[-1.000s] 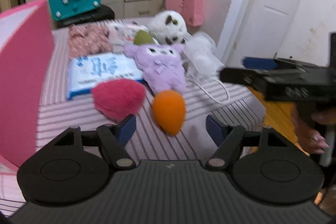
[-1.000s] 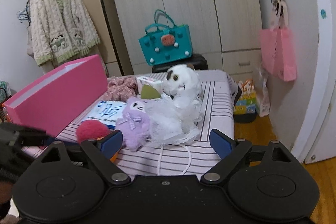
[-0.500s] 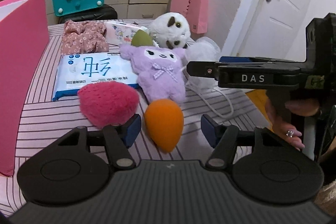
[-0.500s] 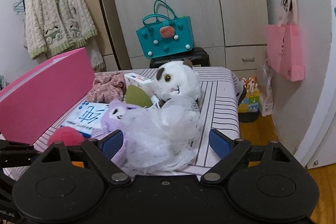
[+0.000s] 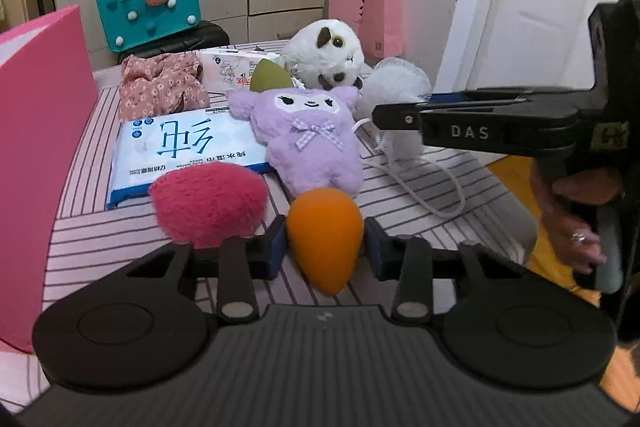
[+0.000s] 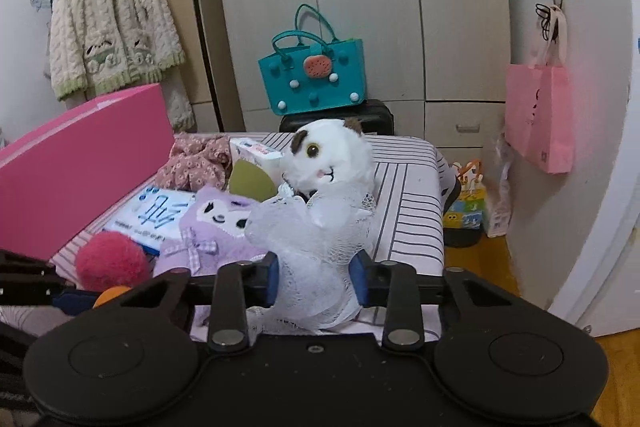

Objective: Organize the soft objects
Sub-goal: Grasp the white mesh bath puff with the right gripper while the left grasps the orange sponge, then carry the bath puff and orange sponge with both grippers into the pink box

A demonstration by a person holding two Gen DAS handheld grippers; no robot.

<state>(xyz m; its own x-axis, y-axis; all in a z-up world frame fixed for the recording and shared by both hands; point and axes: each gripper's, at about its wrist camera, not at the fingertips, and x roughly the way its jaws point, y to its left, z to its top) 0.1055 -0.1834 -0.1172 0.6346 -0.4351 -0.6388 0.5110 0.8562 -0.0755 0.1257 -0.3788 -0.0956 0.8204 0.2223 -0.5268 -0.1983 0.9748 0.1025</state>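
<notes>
The left gripper (image 5: 324, 247) jaws have just closed on the orange makeup sponge (image 5: 324, 235) at the striped table's (image 5: 408, 203) near edge; the right gripper (image 6: 316, 279) jaws have just closed on the white mesh bath pouf (image 6: 316, 239), right of the purple plush (image 6: 212, 231).

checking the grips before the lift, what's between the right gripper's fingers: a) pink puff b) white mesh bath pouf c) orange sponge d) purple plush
b: the right gripper has just been closing and its pads now press the white mesh bath pouf.

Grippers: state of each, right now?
Left claw: just closed on the orange sponge.
Right claw: just closed on the white mesh pouf.
</notes>
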